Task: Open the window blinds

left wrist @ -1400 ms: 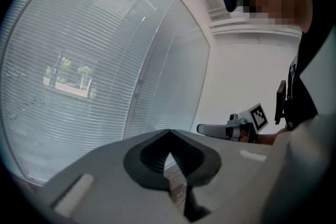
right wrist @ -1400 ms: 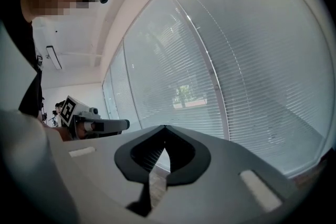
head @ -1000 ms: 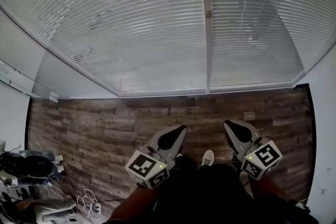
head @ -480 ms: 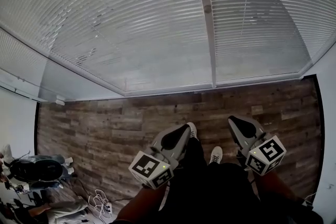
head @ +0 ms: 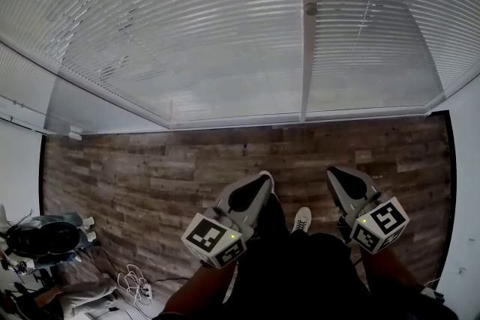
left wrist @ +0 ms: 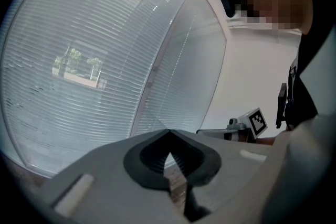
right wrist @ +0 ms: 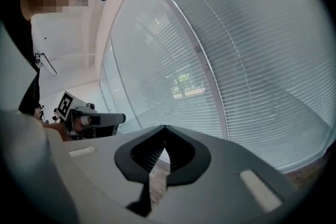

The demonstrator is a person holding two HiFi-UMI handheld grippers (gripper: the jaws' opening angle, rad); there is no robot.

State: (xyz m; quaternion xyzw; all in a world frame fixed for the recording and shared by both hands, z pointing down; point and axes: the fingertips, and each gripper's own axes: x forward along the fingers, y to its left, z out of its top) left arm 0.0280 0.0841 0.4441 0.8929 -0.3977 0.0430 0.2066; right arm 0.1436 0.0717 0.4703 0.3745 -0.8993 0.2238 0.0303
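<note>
At six o'clock in the head view the left gripper (head: 256, 185) has its jaws pressed together on nothing; at five o'clock the right gripper (head: 336, 177) likewise; past them lies the wooden floor (head: 150, 161); the lowered window blinds (head: 187, 34) fill twelve o'clock, well apart from both.

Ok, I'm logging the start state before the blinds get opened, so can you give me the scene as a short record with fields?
window: window blinds down over both panes, slats about closed
divider: white frame post between the panes
left: left gripper fingers together, empty, not touching the blinds
right: right gripper fingers together, empty, not touching the blinds
ground: wood plank floor
clutter: dark bag and white cables at the floor's left
</note>
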